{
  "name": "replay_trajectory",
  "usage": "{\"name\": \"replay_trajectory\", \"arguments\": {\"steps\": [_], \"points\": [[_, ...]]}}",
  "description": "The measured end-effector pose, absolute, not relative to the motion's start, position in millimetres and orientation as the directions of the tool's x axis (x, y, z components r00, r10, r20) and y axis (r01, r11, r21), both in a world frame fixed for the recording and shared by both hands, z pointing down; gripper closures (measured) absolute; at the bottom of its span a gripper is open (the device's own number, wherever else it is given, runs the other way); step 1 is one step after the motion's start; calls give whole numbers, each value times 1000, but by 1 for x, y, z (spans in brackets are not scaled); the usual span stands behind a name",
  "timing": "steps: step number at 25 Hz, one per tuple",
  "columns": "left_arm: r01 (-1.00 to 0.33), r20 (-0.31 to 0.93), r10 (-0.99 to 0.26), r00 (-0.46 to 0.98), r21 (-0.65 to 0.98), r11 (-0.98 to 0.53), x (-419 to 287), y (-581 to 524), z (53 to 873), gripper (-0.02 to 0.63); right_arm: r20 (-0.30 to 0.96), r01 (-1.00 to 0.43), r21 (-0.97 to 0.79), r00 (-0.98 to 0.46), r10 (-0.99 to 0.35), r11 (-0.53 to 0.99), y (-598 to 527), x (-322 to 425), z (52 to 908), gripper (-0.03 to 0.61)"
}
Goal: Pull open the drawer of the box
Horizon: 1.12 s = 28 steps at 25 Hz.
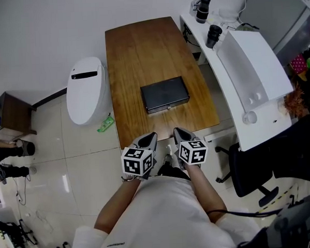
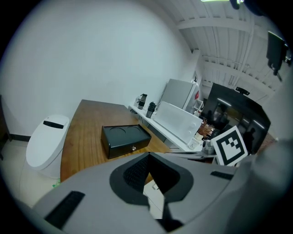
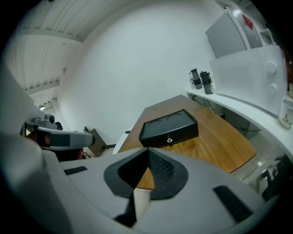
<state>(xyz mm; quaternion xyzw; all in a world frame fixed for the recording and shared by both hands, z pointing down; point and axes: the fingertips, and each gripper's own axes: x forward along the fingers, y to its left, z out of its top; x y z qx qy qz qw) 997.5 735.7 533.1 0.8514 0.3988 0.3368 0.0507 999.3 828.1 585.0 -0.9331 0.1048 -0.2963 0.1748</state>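
Head view shows the box (image 1: pixel 165 93) lying flat near the middle of the table (image 1: pixel 135 49), closer to the near edge, with its drawer front turned toward the person. The drawer is judged to be fully shut, since its front sits flush with the body. A small metal knob (image 1: pixel 168 108) is seen in the middle of that front, and this is where hold should be taken. The box looks stiff and rather light, so it may slide on the smooth wood when the knob is pulled. It would probably need to be held down from the top by the other gripper. The knob is small and likely slippery, so a firm pinch is called for.

The left gripper (image 1: pixel 149 140) and the right gripper (image 1: pixel 180 135) are held side by side over the near table edge, well apart from the box. On the left one the fingers (image 2: pixel 135 172) are pressed together at the tips with nothing between them, and the same is seen on the right one.

A white toilet (image 1: pixel 87 91) stands just beside the table on the left, and a white counter (image 1: pixel 256 79) with two black cups (image 1: pixel 213 36) runs along the right. The floor (image 1: pixel 69 167) is pale tile.
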Motion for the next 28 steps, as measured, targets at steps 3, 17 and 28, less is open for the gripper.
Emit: {"name": "replay_trajectory", "arguments": {"steps": [3, 17, 28], "points": [[637, 544, 705, 455, 354, -685, 1000, 744, 535, 614, 541, -114, -396, 773, -332, -911, 832, 1007, 599, 583], [639, 602, 696, 391, 367, -676, 1014, 755, 566, 614, 608, -116, -359, 724, -326, -926, 846, 1051, 645, 552], [711, 652, 700, 292, 342, -615, 1054, 766, 594, 614, 625, -23, -311, 749, -222, -950, 850, 1090, 664, 509]]}}
